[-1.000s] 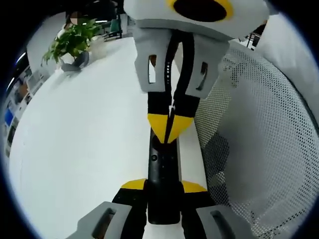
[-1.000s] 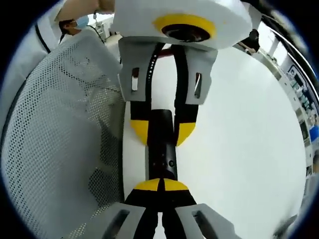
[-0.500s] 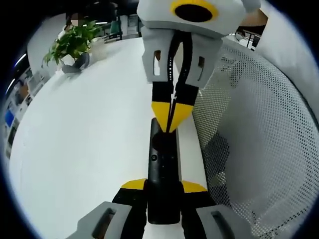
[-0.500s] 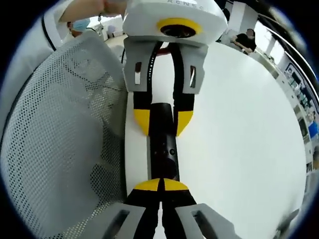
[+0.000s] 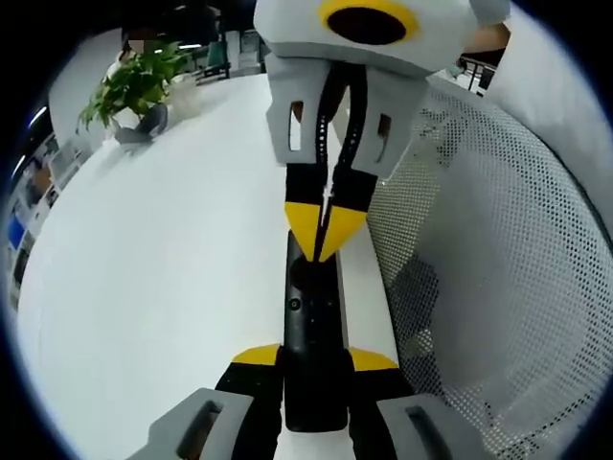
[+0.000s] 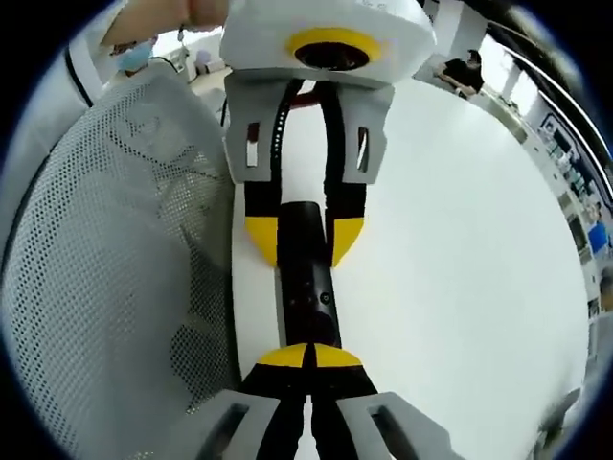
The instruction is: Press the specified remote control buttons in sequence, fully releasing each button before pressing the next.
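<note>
Two tools meet over one black remote (image 5: pixel 313 335). The left tool (image 5: pixel 314 369) pinches the remote's near end between its yellow tips above the white tabletop (image 5: pixel 153 268). The right tool (image 6: pixel 308 357), jaws pressed together, touches the remote's top. Beside it is white mesh fabric (image 6: pixel 115 249); beyond the left tool, a plant (image 5: pixel 134 81).

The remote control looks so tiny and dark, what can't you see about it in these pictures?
- Button labels on the remote control: too small and dark in the left gripper view.
- Its near end: covered by the left tool, whose jaws are shut on it.
- Its far end in the right gripper view: covered by the same tool's yellow tips.
- Whether the shut right tool touches a button: its tips hide the contact.
</note>
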